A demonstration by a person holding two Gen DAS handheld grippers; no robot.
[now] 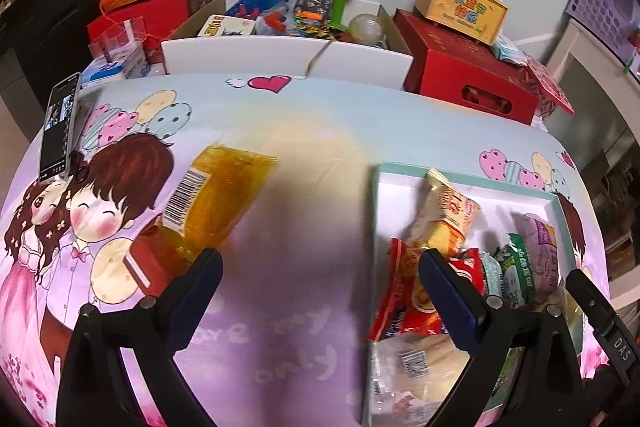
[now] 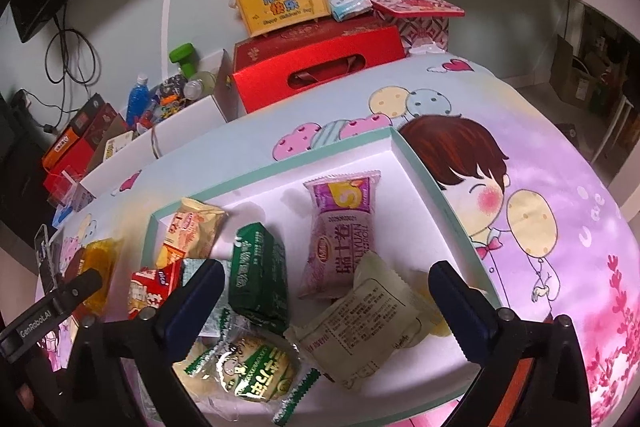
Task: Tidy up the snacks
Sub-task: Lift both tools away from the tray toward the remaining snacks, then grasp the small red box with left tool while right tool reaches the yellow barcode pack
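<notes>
A white tray with a teal rim (image 2: 432,171) lies on the cartoon-print cloth and holds several snack packets. Among them are a purple roll packet (image 2: 344,235), a green packet (image 2: 260,267), a beige packet (image 2: 360,319) and a red packet (image 2: 150,287). My right gripper (image 2: 326,279) hovers open over the tray, its pads clear of the beige packet below. My left gripper (image 1: 320,267) stands open over bare cloth beside the tray's rim (image 1: 460,173). Left of it lie a yellow snack bag (image 1: 224,195) and a small red box (image 1: 148,263).
A phone on a stand (image 1: 60,131) is at the cloth's left edge. Beyond the far edge stand a white carton of toys (image 1: 280,55), a red gift box (image 1: 468,75) with a yellow handled box (image 1: 460,3) on it, and more red boxes (image 1: 152,7).
</notes>
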